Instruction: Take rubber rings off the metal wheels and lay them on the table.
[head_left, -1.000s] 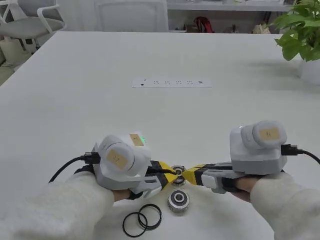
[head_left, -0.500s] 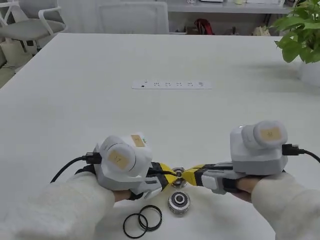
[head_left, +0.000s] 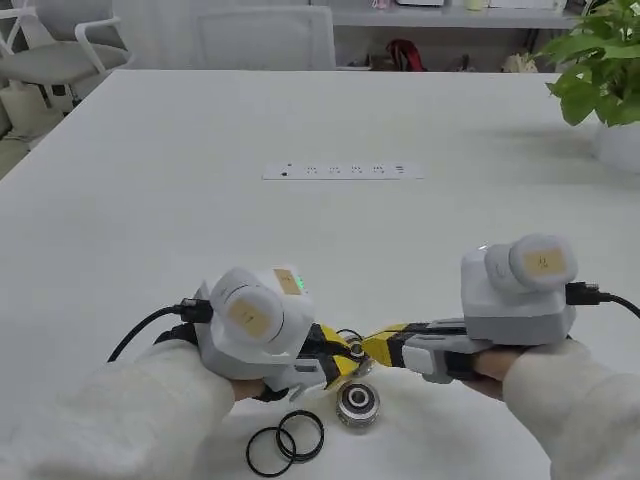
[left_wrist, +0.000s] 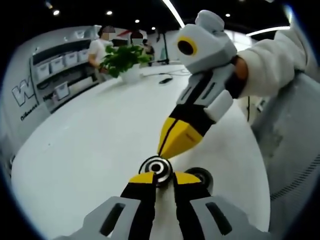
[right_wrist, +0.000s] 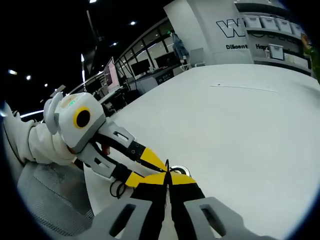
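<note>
My L tool (left_wrist: 164, 179) clamps wheel (left_wrist: 157, 170), R tool (right_wrist: 167, 177) pinches its ring (right_wrist: 167, 165) at tip; if I yank hard, wheel cld slip out.

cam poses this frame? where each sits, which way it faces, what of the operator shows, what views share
Head view: on the headset, facing forward and down over the table; left gripper, right gripper, both sleeves show.
Left gripper view: on the left gripper, facing along its jaws at the wheel and the right gripper; right sleeve shows.
Right gripper view: on the right gripper, facing the left gripper over its own jaws; left sleeve shows.
Shared: gripper views face each other; each sees the other gripper.
</note>
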